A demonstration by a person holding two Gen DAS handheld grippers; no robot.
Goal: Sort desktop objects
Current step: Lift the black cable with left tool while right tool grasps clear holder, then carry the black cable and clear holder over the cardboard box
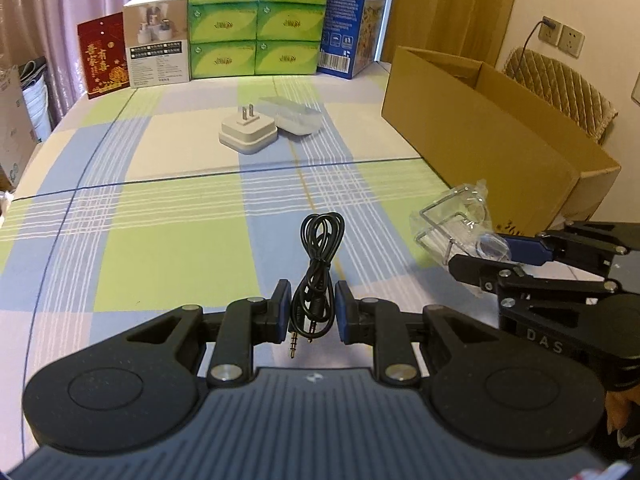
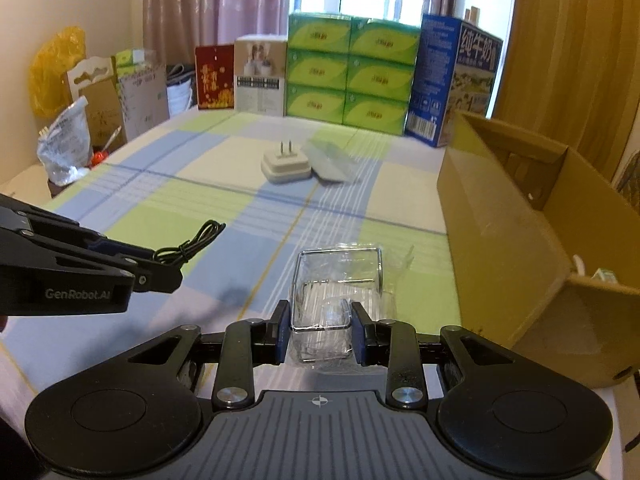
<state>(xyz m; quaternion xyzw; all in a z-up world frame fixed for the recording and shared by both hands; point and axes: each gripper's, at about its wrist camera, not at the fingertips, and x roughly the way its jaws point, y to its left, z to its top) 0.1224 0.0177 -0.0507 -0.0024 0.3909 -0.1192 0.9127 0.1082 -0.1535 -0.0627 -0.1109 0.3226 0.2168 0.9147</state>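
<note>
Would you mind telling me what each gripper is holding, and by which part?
The left gripper holds the black cable near its plug end. The right gripper holds a clear wrapped wire-frame item by its near end.

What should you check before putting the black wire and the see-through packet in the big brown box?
1. Left gripper shut on the black cable: ok.
2. Right gripper shut on the clear packet: ok.
3. Cardboard box open at the top: ok.
4. Room left inside the box: cannot tell, mostly hidden.
5. Cable's plugs hanging free, off the tablecloth: ok.
6. White charger and clear case waiting on the table: ok.
</note>
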